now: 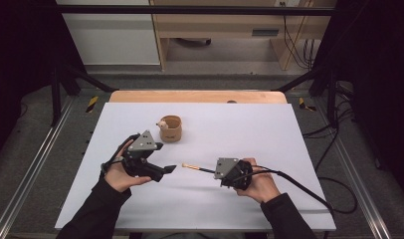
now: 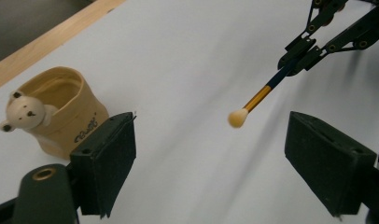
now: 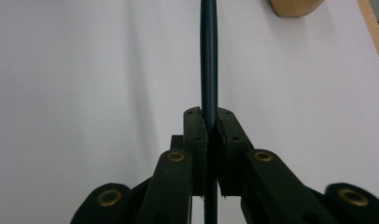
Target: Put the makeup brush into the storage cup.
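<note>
The right gripper [image 3: 211,126] pinches a slim dark stick [image 1: 196,168], rounded tan tip out, above the matte white table [image 1: 269,124]. The left gripper [image 2: 211,158] gapes empty beside a smooth, perhaps ceramic, bear cup [image 2: 61,109].

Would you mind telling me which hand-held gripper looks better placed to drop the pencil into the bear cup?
The right hand-held gripper, probably: its jaws are already shut on the pencil, whose eraser end points out toward the bear cup. The left hand-held gripper stands open with nothing between its jaws, nearer the cup.
</note>
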`<state>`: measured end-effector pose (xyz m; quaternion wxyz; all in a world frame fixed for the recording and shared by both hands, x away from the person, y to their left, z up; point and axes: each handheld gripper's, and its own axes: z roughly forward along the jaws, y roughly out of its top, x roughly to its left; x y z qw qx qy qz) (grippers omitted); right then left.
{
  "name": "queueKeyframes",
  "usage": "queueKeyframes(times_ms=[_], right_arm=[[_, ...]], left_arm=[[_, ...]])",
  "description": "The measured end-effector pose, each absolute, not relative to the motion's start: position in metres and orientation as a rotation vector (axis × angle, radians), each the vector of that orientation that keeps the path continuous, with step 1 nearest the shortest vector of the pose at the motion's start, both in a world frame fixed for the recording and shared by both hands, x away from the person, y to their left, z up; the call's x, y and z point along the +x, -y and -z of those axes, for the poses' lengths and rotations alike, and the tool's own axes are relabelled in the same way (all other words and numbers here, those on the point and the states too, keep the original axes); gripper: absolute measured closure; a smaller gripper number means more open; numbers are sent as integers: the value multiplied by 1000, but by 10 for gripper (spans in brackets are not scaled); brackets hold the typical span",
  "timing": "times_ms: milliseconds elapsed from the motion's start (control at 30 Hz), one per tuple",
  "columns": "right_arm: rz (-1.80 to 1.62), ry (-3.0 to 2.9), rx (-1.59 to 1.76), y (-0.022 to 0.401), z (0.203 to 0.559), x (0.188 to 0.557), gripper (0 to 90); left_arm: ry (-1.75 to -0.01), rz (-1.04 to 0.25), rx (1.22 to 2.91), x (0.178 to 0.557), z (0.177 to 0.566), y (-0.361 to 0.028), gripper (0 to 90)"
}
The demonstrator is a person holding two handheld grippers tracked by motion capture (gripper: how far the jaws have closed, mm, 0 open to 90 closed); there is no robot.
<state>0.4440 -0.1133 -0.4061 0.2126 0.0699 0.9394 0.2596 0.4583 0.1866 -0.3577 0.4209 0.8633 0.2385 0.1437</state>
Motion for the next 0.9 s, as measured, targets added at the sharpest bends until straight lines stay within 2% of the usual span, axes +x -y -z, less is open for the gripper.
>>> queueKeyframes(times_ms=[267,900], right_arm=[[-835,-2564,362,128,409,447,843],[-1109,-2468,545,131,422,444,843]], left_arm=[[-659,-375,2091,452,367,-203,119],[-762,-380,1908,449,388,-214,115]])
